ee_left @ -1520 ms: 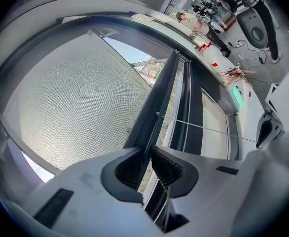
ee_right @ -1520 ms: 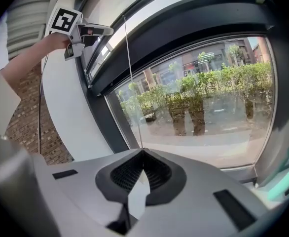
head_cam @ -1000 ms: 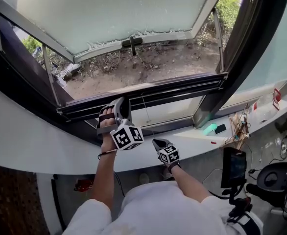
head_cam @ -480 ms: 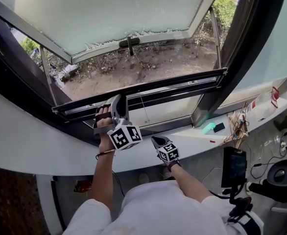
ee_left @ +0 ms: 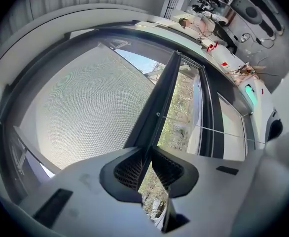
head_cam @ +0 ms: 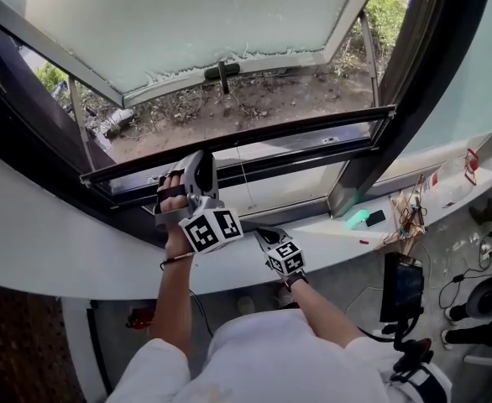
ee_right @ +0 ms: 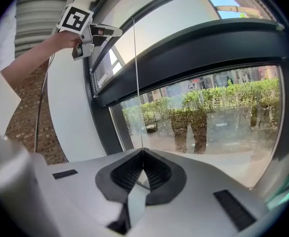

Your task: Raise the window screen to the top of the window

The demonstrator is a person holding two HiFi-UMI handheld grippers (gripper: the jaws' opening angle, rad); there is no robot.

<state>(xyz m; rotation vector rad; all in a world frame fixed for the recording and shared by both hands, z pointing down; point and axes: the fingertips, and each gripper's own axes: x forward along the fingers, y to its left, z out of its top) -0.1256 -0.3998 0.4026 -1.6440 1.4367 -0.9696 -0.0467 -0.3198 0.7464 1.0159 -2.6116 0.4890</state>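
Observation:
The window screen's dark bottom bar (head_cam: 296, 134) runs across the window opening, lifted off the lower frame rail (head_cam: 254, 170). My left gripper (head_cam: 197, 168) is shut on this bar near its left end. In the left gripper view the pads (ee_left: 129, 169) pinch the bar's edge (ee_left: 159, 107), with grey mesh (ee_left: 85, 102) to one side. A thin pull cord (head_cam: 244, 193) hangs from the bar down to my right gripper (head_cam: 263, 234). In the right gripper view its jaws are shut on the cord (ee_right: 134, 83). The left gripper (ee_right: 92, 33) shows at the top left there.
An outward-tilted frosted pane (head_cam: 187, 23) with a black handle (head_cam: 222, 74) hangs above bare ground outside. The white sill (head_cam: 313, 242) carries a green object (head_cam: 359, 220), a phone (head_cam: 378, 219) and tangled wires (head_cam: 410, 217). A dark screen (head_cam: 400, 285) stands on the floor at the right.
The screen bar has risen, and the gap between it and the lower rail has widened. Both grippers moved up with it, keeping their grips.

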